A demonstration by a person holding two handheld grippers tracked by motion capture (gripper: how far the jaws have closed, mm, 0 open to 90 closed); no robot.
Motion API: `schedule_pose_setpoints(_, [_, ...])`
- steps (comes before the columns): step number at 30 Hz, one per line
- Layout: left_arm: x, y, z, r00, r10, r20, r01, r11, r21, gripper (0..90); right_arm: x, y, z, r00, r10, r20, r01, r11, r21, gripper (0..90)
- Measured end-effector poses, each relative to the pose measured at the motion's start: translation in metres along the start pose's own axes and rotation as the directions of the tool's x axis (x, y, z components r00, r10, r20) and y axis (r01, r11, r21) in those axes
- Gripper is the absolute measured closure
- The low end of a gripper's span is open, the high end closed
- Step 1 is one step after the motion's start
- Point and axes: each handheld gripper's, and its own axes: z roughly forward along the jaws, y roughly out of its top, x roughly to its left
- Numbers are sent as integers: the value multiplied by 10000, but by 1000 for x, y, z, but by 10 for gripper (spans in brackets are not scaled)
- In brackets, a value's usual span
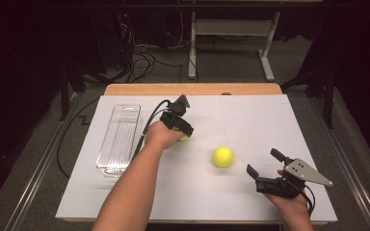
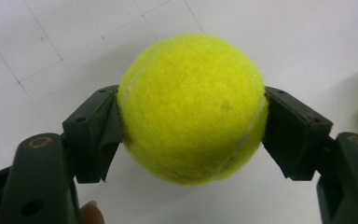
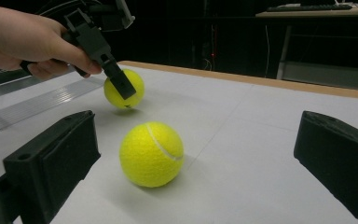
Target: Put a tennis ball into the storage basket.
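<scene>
Yellow ball (image 1: 183, 137) half-hidden under hand (image 1: 160, 134).

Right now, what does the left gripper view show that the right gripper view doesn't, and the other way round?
Left gripper view: the left gripper's pads pressed on both sides of the held tennis ball, seam visible. Right gripper view: the right gripper's open jaws, the free tennis ball on the table ahead of them, and the clear tray. Both show the held ball and the white table.
</scene>
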Motion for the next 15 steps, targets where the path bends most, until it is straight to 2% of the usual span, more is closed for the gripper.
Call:
schedule_pose_setpoints(3, [-5, -3, -3, 9997, 203, -104, -202, 9997, 129, 268, 0, 0, 0, 10000, -8, -8, 8, 10000, 0, 1])
schedule_pose_setpoints(11, [-14, -13, -25, 9985, 515, -198, -516, 9987, -38, 268, 2, 0, 0, 10000, -87, -25, 87, 10000, -12, 1])
schedule_pose_setpoints(13, [-15, -15, -29, 9985, 517, -175, -518, 9987, -28, 268, 3, 0, 1, 9999, -127, -31, 127, 9999, -5, 1])
schedule_pose_setpoints(15, [-14, -18, -33, 9989, 469, 17, -469, 9989, -25, 268, 4, 0, 1, 9999, -147, -48, 147, 9999, 15, 1])
